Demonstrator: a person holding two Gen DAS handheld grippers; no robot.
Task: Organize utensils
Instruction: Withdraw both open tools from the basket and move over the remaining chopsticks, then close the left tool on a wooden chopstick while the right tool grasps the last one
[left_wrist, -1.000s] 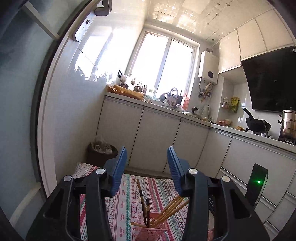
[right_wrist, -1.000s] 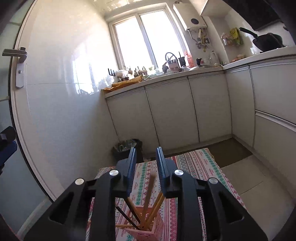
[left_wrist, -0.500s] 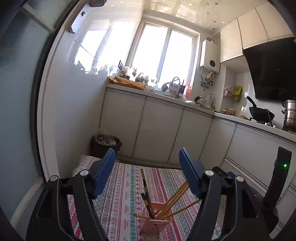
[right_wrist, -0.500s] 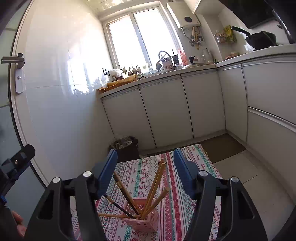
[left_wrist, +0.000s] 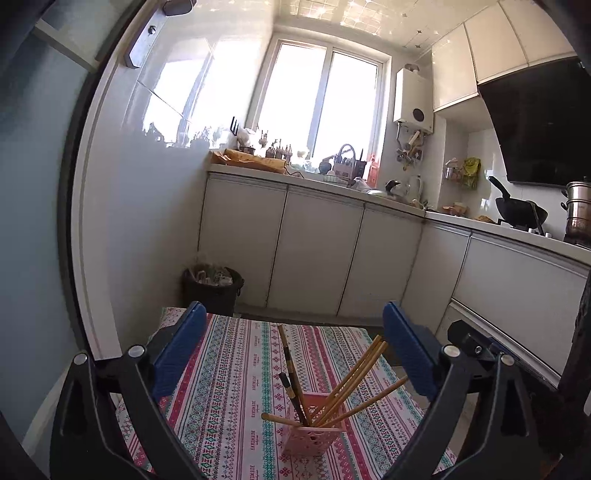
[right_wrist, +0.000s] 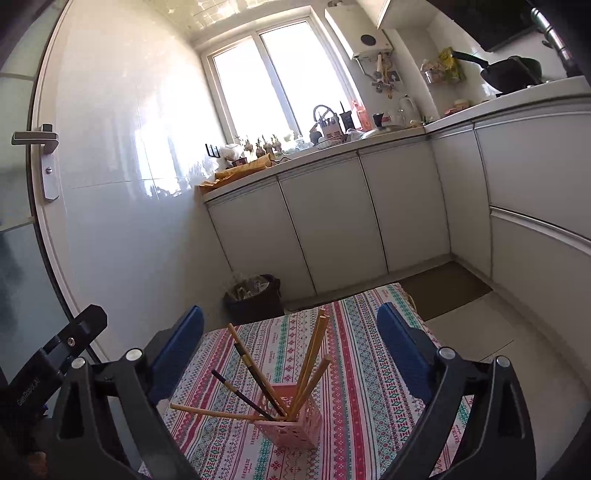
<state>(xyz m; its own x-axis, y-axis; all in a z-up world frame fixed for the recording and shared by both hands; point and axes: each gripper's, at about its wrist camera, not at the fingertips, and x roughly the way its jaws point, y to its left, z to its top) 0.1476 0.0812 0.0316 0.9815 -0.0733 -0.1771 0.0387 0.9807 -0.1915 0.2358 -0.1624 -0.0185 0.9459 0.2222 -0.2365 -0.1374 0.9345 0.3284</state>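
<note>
Chopsticks binned, both claws wide and empty above the table.

The pink holder (right_wrist: 291, 421) stands on the striped cloth (right_wrist: 354, 369), toward the near edge of the table, with every visible chopstick (right_wrist: 314, 354) leaning inside it; one lies almost flat across its rim. The sorting step looks finished or nearly so, and no loose utensil shows on the cloth. A next move, if any, would call for tipping that flat stick upright without toppling the light holder. The left gripper (left_wrist: 291, 354) and the right gripper (right_wrist: 290, 350) both stand spread fully apart, touching nothing, with the holder between their fingers in each view.
</note>
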